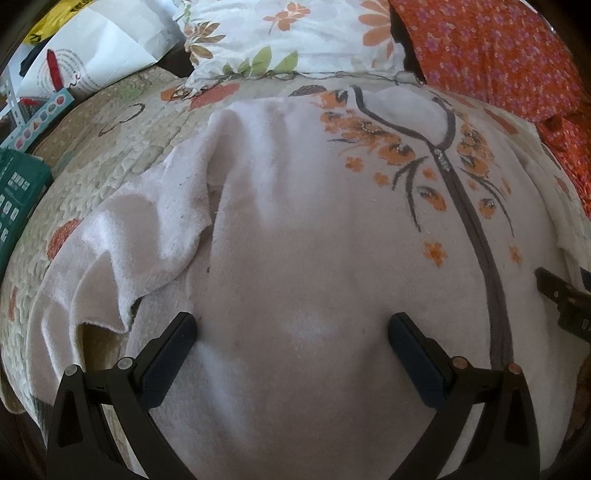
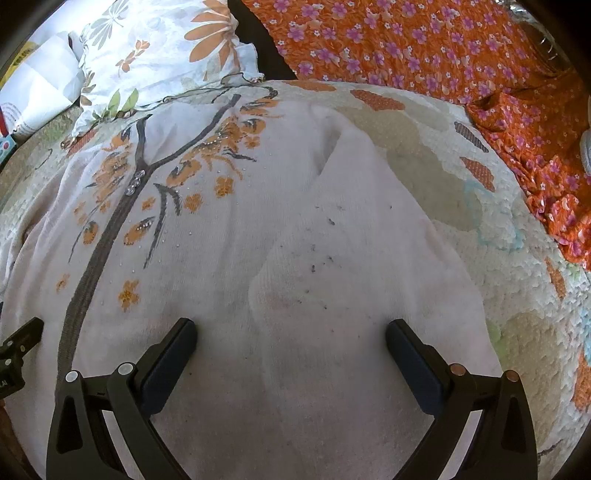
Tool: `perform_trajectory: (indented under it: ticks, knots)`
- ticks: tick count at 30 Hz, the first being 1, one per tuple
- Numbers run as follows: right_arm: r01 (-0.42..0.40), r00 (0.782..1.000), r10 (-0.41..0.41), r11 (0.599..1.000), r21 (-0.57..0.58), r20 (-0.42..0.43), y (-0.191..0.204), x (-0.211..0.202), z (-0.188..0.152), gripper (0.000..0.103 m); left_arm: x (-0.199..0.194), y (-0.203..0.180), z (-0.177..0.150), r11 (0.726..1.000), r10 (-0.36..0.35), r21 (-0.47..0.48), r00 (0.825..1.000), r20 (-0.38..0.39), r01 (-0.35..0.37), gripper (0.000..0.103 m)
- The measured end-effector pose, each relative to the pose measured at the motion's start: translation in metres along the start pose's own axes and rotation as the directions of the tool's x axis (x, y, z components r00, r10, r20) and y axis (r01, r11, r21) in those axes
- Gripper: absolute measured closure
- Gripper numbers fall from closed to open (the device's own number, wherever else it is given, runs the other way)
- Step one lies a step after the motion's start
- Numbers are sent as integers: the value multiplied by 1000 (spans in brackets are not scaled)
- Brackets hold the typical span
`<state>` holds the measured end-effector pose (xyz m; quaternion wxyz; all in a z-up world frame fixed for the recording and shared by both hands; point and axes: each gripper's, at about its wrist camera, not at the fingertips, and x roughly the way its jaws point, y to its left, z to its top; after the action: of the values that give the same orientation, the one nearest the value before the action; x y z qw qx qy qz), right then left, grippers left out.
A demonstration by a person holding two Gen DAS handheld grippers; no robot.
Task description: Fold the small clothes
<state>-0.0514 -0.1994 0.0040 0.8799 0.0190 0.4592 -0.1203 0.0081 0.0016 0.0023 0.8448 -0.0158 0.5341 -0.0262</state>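
Note:
A pale pink zip-front sweater (image 1: 295,229) with orange flower embroidery and a grey zipper (image 1: 476,221) lies spread face up on the bed. Its left sleeve (image 1: 147,236) is bunched and folded over beside the body. In the right wrist view the same sweater (image 2: 207,258) shows its right sleeve (image 2: 369,236) lying along the body. My left gripper (image 1: 293,325) hovers open just above the sweater's left half, nothing between its fingers. My right gripper (image 2: 291,332) stands open over the right sleeve and hem area. The right gripper's tip (image 1: 561,299) shows at the left view's edge.
A quilted floral bedspread (image 2: 480,229) covers the bed. A flowered pillow (image 1: 295,33) lies at the head. Orange flowered fabric (image 2: 443,48) is heaped at the right. White bags (image 1: 96,48) and a green box (image 1: 18,195) sit off the bed's left side.

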Motion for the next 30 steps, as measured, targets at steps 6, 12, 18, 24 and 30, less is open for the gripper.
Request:
perform_trajectory:
  ticks: [6, 12, 18, 24, 30]
  knots:
    - [-3, 1000, 3, 1000, -9, -2, -4, -3, -1, 0, -16, -8, -9, 997, 72, -1, 997, 20, -72, 9]
    - [-121, 992, 123, 989, 81, -18, -42, -38, -5, 14, -46, 10, -17, 994, -55, -85, 990, 130, 66, 9]
    - [-63, 998, 62, 971, 231, 10, -121, -63, -5, 14, -53, 14, -16, 995, -64, -60, 986, 153, 74, 9]
    - [-71, 993, 98, 945, 319, -70, -149, -33, -12, 18, -53, 16, -19, 997, -48, -57, 989, 137, 57, 9]
    - [-105, 988, 130, 960, 261, -80, -131, -15, -9, 65, -46, 23, -23, 997, -35, -69, 993, 112, 43, 9]
